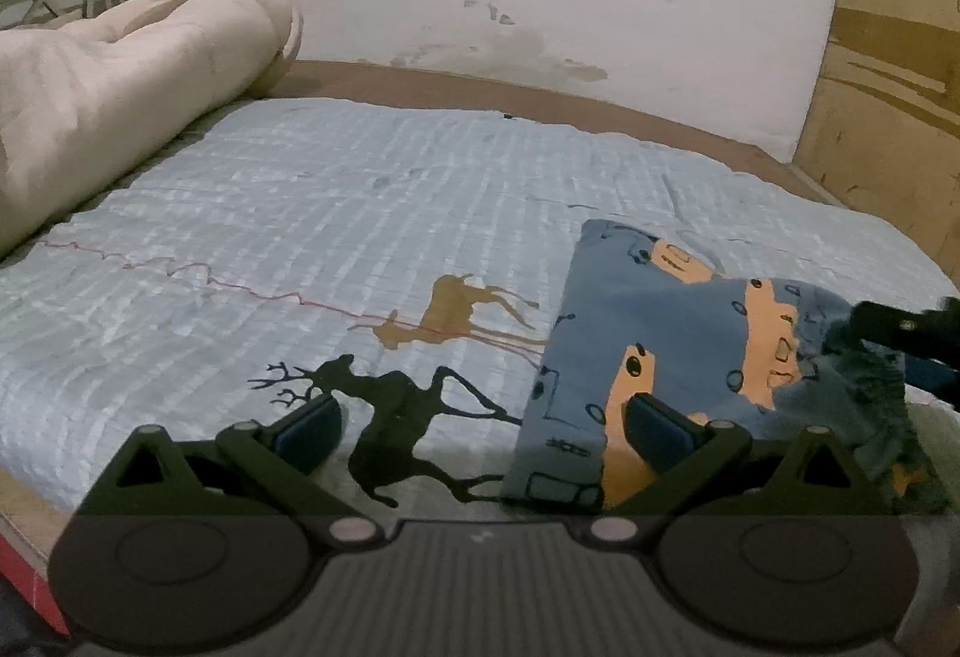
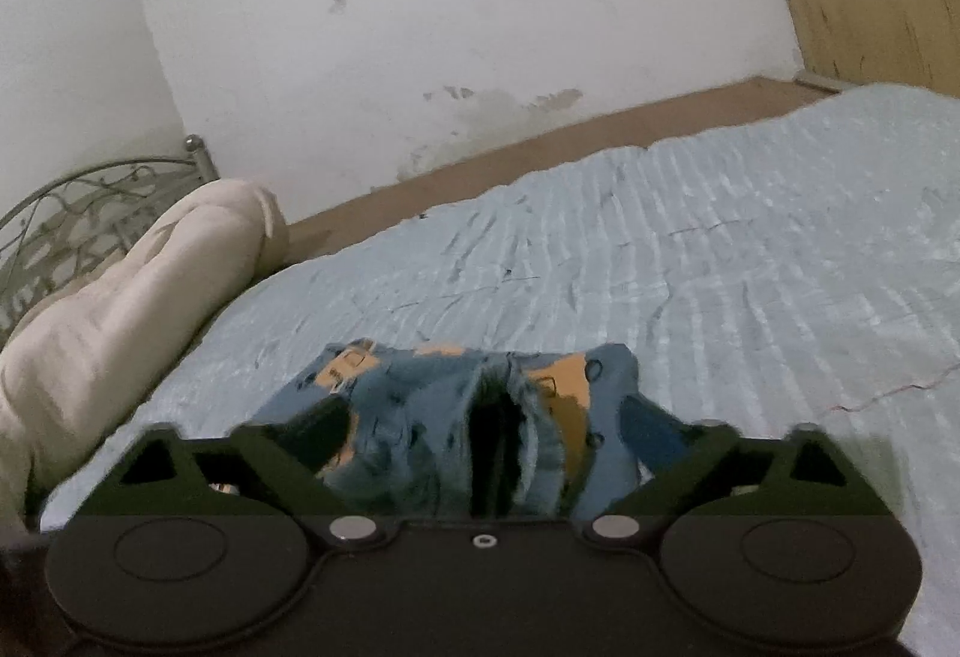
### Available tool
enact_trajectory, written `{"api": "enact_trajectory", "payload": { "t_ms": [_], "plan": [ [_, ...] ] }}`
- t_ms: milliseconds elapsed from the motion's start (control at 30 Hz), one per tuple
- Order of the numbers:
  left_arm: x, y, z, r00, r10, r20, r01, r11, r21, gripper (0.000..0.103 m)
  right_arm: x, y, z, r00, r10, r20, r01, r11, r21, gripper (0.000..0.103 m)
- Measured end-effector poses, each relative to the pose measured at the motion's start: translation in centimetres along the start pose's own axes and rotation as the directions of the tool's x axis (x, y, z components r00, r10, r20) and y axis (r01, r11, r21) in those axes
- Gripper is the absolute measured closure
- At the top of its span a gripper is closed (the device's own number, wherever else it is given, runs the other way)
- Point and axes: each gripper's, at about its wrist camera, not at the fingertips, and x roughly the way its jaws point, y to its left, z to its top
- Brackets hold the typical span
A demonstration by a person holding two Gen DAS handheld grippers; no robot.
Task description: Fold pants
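The pants point(image 1: 660, 351) lie on the bed point(image 1: 300, 213) near its front edge, already folded into a compact, roughly square bundle, so the job looks nearly done. The left hand-held gripper point(image 1: 480, 429) is wide open and empty, beside the bundle. The right hand-held gripper point(image 2: 486, 435) is also spread, straddling the bunched waistband; whether it touches cloth is unclear. Flattening that end probably remains.
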Motion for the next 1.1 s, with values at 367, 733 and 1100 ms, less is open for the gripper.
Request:
{"api": "enact_trajectory", "payload": {
  "t_ms": [367,733,1100],
  "plan": [
    [-0.6,-0.1,0.3,0.998,-0.055,0.014,0.054,0.999,0.005,0.001,-2.4,-0.8,0.2,0.994,-0.054,0.09,0.053,0.999,0.01,0.091],
    [-0.6,-0.7,0.7,0.999,-0.048,0.011,0.048,0.999,0.012,0.001,-2.3,-0.8,-0.7,0.995,-0.069,0.076,0.07,0.997,-0.019,0.016],
    [0.8,-2.0,-0.1,0.999,-0.042,-0.033,0.044,0.997,0.063,0.001,-2.7,-1.2,-3.5,0.948,-0.316,0.048,0.319,0.943,-0.099,0.001]
  ]
}}
